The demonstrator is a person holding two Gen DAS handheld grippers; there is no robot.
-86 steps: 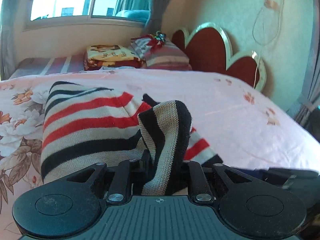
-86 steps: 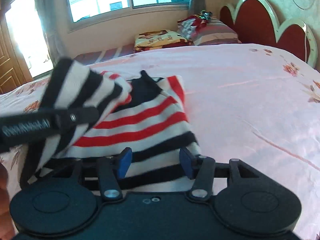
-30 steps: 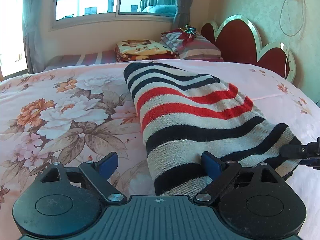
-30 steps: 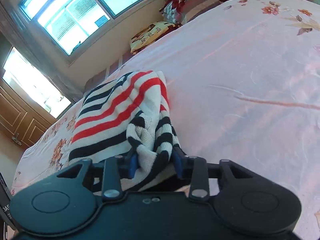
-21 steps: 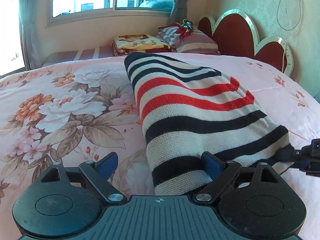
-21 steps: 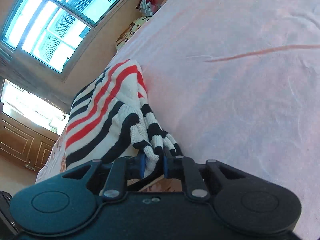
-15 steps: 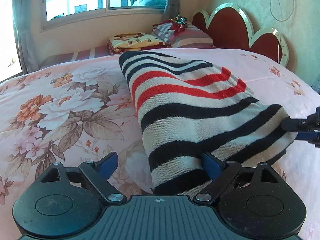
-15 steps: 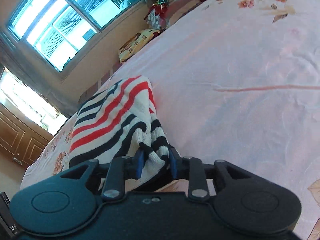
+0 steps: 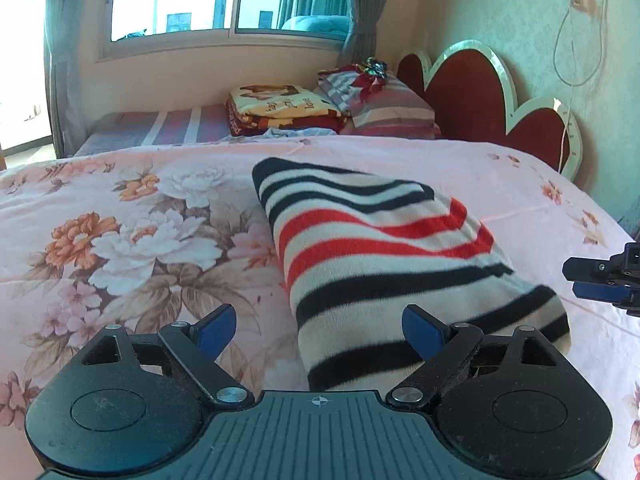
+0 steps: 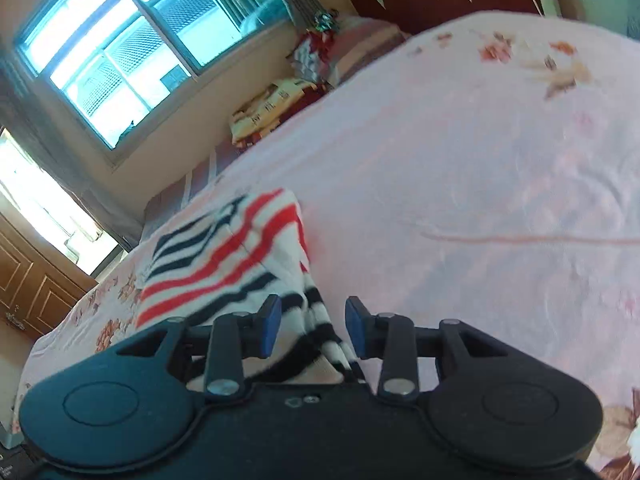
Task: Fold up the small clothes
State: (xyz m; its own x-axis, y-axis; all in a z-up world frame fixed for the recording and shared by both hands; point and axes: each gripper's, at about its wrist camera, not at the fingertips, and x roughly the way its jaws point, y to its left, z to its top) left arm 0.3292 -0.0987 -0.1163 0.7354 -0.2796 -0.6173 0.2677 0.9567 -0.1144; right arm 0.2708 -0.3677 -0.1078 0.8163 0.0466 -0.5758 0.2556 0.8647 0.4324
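Observation:
A small striped knit garment (image 9: pixel 384 264), cream with black and red stripes, lies folded on the pink floral bed sheet (image 9: pixel 120 240). My left gripper (image 9: pixel 320 330) is open, its blue pads wide apart at the garment's near left edge, holding nothing. My right gripper (image 10: pixel 313 326) is open; the garment's near striped corner (image 10: pixel 316 320) hangs loose between its blue pads. The garment's body (image 10: pixel 224 256) stretches away to the left in the right wrist view. The right gripper's fingertips (image 9: pixel 600 284) show at the right edge of the left wrist view, apart from the garment.
Folded blankets (image 9: pixel 280 110) and striped pillows (image 9: pixel 384 108) are stacked at the bed's far end below the window. A red scalloped headboard (image 9: pixel 480 92) stands at the right. A wooden door (image 10: pixel 28 280) is at the left.
My right gripper, shut on the garment's corner half a second ago, has opened and let it go. The garment has settled flat. My left gripper stays open.

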